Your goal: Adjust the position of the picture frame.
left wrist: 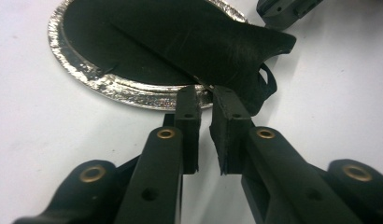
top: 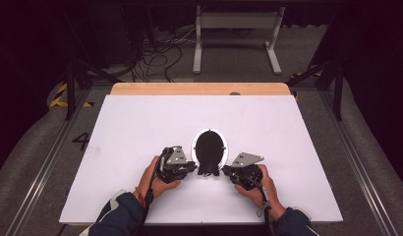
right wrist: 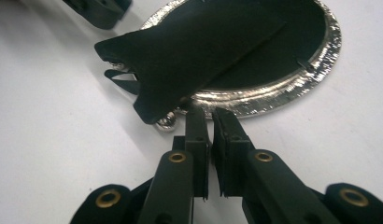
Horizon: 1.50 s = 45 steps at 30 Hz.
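Pouch (top: 210, 150) between both tongs (top: 192, 167).

High view: overhead, facing forward-down, far. Gripper views: low, close, from opposite sides; all share the foil-rimmed dish (top: 210, 147) (left wrist: 133, 91) (right wrist: 292, 88), frame centre.

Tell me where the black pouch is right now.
In the high view the black pouch lies on the silver-rimmed oval plate, near the white table's front edge, between the left gripper and the right gripper.

grey floor (top: 37, 147), white bench (top: 236, 34), perhaps cables (top: 160, 56)
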Motion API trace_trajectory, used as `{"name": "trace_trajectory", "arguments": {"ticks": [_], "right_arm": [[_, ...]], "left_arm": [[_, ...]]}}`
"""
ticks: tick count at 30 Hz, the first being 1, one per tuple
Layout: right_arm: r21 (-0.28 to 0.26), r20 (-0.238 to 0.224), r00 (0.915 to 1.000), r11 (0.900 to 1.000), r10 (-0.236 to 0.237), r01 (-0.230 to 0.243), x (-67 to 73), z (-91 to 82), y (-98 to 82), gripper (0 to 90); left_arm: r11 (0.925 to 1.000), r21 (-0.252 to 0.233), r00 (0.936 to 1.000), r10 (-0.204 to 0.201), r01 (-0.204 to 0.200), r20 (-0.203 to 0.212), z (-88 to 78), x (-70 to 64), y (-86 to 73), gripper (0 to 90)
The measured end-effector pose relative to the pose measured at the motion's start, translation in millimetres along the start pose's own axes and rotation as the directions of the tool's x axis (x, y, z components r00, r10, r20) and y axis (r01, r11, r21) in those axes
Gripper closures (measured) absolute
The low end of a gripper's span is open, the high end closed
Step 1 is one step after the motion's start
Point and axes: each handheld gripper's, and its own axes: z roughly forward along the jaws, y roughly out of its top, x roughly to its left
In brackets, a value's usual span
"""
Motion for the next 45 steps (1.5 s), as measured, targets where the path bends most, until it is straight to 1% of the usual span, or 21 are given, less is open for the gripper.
{"name": "trace_trajectory", "arguments": {"ticks": [2,4,6,8,9,11,15,16,17,18,19,21,23,26,29,32,35,38,41,43,45], "right_arm": [[-0.012,-0.005,0.9999,1.0,0.013,-0.013,-3.2,-3.9,-1.1,83.0],[-0.022,-0.009,0.9997,1.0,0.022,-0.022,-5.5,-7.5,-1.6,80.6],[-0.037,-0.013,0.9994,0.999,0.031,-0.031,-7.9,-12.3,-1.7,77.6],[-0.049,-0.017,0.9994,0.998,0.03,-0.031,-9.3,-16.1,-1.9,76.1],[-0.051,-0.016,0.9994,0.998,0.03,-0.031,-9.6,-17.3,-1.8,76.0],[-0.056,-0.009,0.9996,0.998,0.028,-0.029,-10.6,-19.9,-1.7,74.3],[-0.063,-0.007,0.9998,0.998,0.018,-0.019,-12.3,-24.1,-2.2,67.8],[-0.061,-0.005,0.9999,0.998,0.016,-0.016,-12.3,-25.0,-2.3,66.0],[-0.061,-0.008,0.9999,0.998,0.015,-0.016,-12.6,-25.6,-2.4,64.1],[-0.061,-0.014,0.9997,0.998,0.018,-0.019,-13.0,-26.1,-2.4,62.1],[-0.058,-0.02,0.9996,0.998,0.019,-0.02,-13.1,-26.7,-2.2,61.3],[-0.053,-0.019,0.9998,0.999,0.001,-0.002,-12.3,-27.6,-0.6,59.4],[-0.051,-0.019,0.9998,0.999,-0.004,0.003,-12.2,-27.7,-0.2,58.7],[-0.042,-0.025,0.9997,0.999,-0.003,0.002,-11.7,-27.1,0.6,53.9],[-0.034,-0.033,0.9995,0.999,-0.002,0.001,-10.9,-26.6,0.3,52.5],[-0.027,-0.042,0.999,1.0,-0.014,0.013,-9.4,-26.2,0.9,54.4],[-0.02,-0.057,0.9982,1.0,-0.02,0.019,-6.8,-25.5,1.7,56.1],[-0.008,-0.075,0.9968,1.0,-0.028,0.028,-3.5,-23.2,2.1,57.7],[0.01,-0.095,0.9946,0.999,-0.042,0.043,0.3,-19.8,2.4,59.6],[0.013,-0.1,0.994,0.999,-0.045,0.046,1.1,-18.8,2.9,59.8],[0.022,-0.12,0.9917,0.999,-0.047,0.05,4.2,-15.8,4.6,60.8]], "left_arm": [[0.9997,-0.026,1.0,0.002,-0.002,0.009,-4.5,0.7,-0.7,74.4],[0.9994,-0.035,1.0,0.007,-0.007,0.002,-8.1,0.1,-0.4,72.7],[0.9995,-0.03,0.9996,-0.007,0.006,-0.028,-13.5,0.1,-0.7,62.0],[0.9996,-0.028,0.9988,-0.011,0.01,-0.047,-17.6,0.2,-1.5,54.1],[0.9996,-0.022,0.9975,-0.021,0.02,-0.067,-20.7,-0.3,-2.2,49.6],[0.9998,-0.003,0.9939,-0.019,0.018,-0.109,-27.7,-0.7,-4.1,40.2],[0.9995,-0.017,0.9921,-0.027,0.025,-0.123,-45.0,0.9,-14.3,25.5],[0.9991,-0.026,0.9924,-0.037,0.034,-0.118,-49.2,2.1,-17.4,23.4],[0.9983,-0.033,0.994,-0.05,0.047,-0.097,-53.3,3.6,-20.9,21.2],[0.9975,-0.039,0.9932,-0.063,0.059,-0.098,-57.4,4.0,-24.6,17.3],[0.9974,-0.04,0.9915,-0.064,0.06,-0.113,-61.5,4.2,-28.1,15.4],[0.9968,-0.045,0.9906,-0.071,0.066,-0.117,-67.9,4.3,-34.8,11.1],[0.9969,-0.041,0.987,-0.073,0.067,-0.143,-74.9,5.3,-43.0,10.6],[0.9946,-0.048,0.9833,-0.099,0.092,-0.153,-85.9,7.4,-55.7,9.3],[0.9928,-0.057,0.9785,-0.113,0.105,-0.173,-98.9,8.4,-67.2,8.8],[0.9908,-0.06,0.9722,-0.131,0.121,-0.194,-108.8,10.0,-77.2,8.8],[0.9889,-0.057,0.9683,-0.146,0.137,-0.203,-115.4,11.2,-86.7,8.8],[0.9891,-0.037,0.9633,-0.147,0.143,-0.225,-119.7,11.4,-95.3,9.0],[0.9865,-0.049,0.9614,-0.163,0.156,-0.221,-123.2,11.5,-100.2,9.0],[0.9864,-0.05,0.9605,-0.164,0.157,-0.225,-125.0,11.6,-101.3,9.0],[0.9853,-0.065,0.9595,-0.168,0.158,-0.226,-129.3,10.8,-103.5,9.0]]}}
